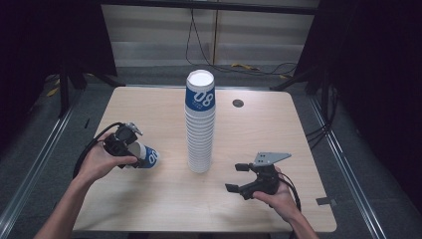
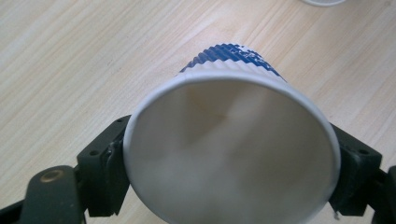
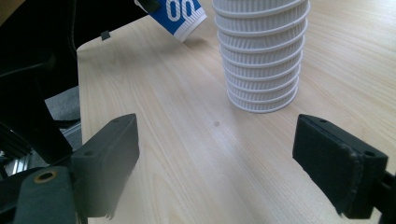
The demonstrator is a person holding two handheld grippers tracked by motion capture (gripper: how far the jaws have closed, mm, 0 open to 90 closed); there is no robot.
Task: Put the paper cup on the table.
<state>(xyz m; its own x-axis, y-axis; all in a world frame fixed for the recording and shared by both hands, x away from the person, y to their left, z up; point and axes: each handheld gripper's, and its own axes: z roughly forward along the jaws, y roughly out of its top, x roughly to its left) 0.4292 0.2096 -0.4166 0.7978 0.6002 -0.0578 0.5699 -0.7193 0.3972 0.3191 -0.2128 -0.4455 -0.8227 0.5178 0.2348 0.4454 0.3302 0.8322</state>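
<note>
High view: tall stack of white ribbed paper cups with a blue-banded top cup point(image 1: 200, 124) standing upright at mid-table on the pale wooden table point(image 1: 149, 204). To the left of the stack, apart from it: single white-and-blue ribbed paper cup point(image 1: 146, 156), tipped on its side, clamped near its rim by the left gripper point(image 1: 130, 149). To the right of the stack, nearer the person: right gripper point(image 1: 239, 178), jaws spread, nothing between them.

Left gripper view: open cup mouth point(image 2: 231, 154) facing the camera, both black pads pressed against the rim sides.

Right gripper view: jaws released, wide apart, empty. Stack base point(image 3: 261, 56) ahead, untouched; held cup point(image 3: 180, 14) beyond and left of the stack.
</note>
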